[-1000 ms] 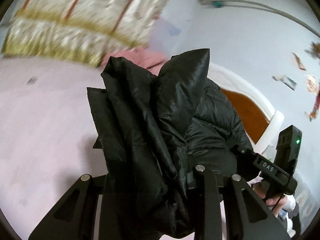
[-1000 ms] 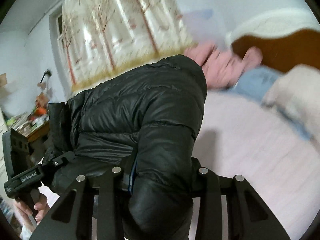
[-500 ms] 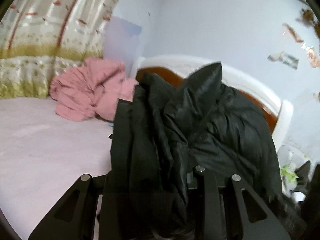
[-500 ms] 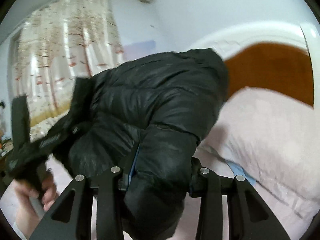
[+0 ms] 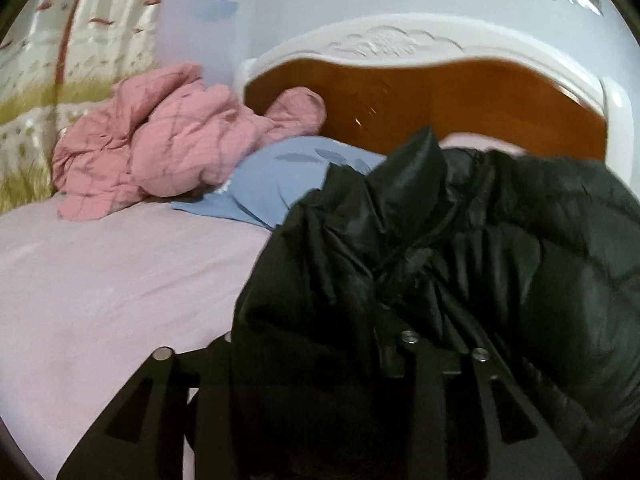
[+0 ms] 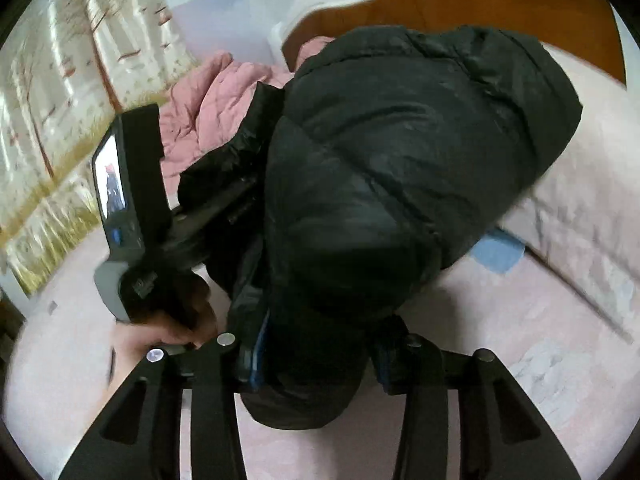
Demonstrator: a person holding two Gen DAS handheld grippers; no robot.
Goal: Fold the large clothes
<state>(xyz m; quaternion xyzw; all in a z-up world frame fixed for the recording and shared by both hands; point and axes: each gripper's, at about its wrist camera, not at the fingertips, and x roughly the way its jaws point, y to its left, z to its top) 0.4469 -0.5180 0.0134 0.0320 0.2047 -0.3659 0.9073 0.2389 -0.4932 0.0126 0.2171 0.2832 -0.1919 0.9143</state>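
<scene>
Black puffer jacket (image 5: 460, 248) bunched between the fingers of both tools, low over the pink sheet (image 5: 100, 288). Left gripper (image 5: 316, 344) and right gripper (image 6: 316, 344) both opening, padding filling each gap. Beyond: blue pillow (image 5: 288, 172), pink quilt (image 5: 160, 148), wooden headboard (image 5: 420, 92).

Pink quilt (image 5: 160, 140), blue pillow (image 5: 288, 176), headboard (image 5: 440, 96)

Close wrist views sharing black jacket (image 5: 460, 248), headboard (image 5: 400, 92)
</scene>
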